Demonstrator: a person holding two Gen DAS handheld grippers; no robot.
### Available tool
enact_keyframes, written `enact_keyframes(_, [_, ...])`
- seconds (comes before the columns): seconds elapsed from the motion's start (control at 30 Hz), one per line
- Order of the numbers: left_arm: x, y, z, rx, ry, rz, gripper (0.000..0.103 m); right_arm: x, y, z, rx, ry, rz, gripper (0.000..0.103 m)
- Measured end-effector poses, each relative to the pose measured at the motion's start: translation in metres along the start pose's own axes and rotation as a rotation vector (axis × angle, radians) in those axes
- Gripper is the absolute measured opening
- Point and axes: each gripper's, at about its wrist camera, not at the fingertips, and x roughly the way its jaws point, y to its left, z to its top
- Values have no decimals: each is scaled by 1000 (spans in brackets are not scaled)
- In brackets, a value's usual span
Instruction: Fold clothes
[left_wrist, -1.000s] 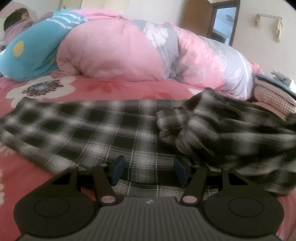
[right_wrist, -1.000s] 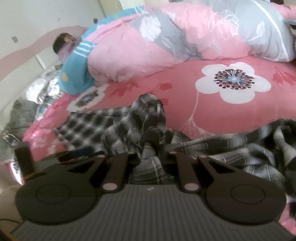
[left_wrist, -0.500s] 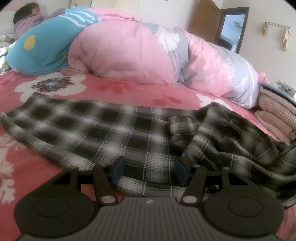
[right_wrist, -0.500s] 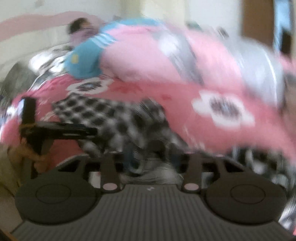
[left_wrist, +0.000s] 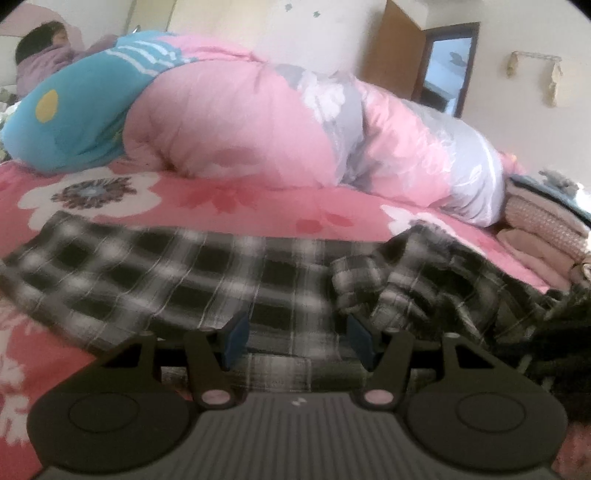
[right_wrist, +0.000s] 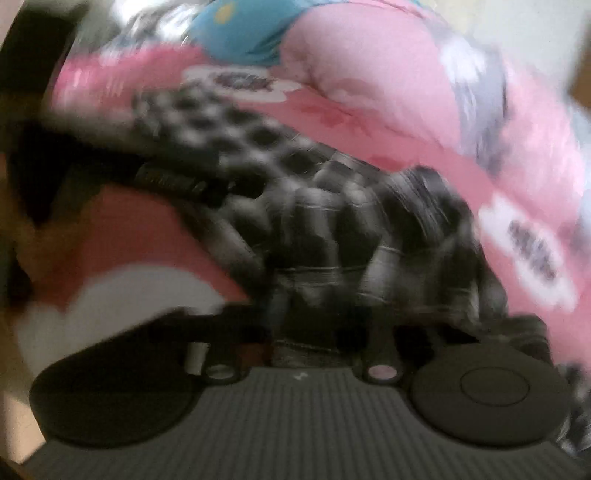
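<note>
The left wrist view sits low over the bed (left_wrist: 258, 199), looking level across the checked shirt (left_wrist: 192, 273) toward the pink duvet (left_wrist: 236, 125) and the far wall with a door (left_wrist: 402, 55). The right wrist view, heavily blurred and tilted, looks from closer in over the bunched shirt (right_wrist: 332, 221). Both views share the shirt, the bed and the duvet (right_wrist: 369, 66).

Black-and-white plaid shirt (left_wrist: 229, 273); pink bedsheet (left_wrist: 258, 199) with white and red flowers; quilt (left_wrist: 236, 122) pink, grey and turquoise with a yellow spot; gripper pads (left_wrist: 236, 334) blue.
</note>
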Motion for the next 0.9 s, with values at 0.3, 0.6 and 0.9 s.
enact_keyframes(0.3, [6,-8,-4,-3,16,-114,62,-60,-113,-18,528,-212,-14,5])
enact_keyframes(0.6, [22,-13,7,-45,53,-131,62,-57,-212,-134,1208,-414,41,5])
enact_keyframes(0.9, [59,-32,35,-89,137,-158,62,-25,-242,-211,1628,-469,244,9])
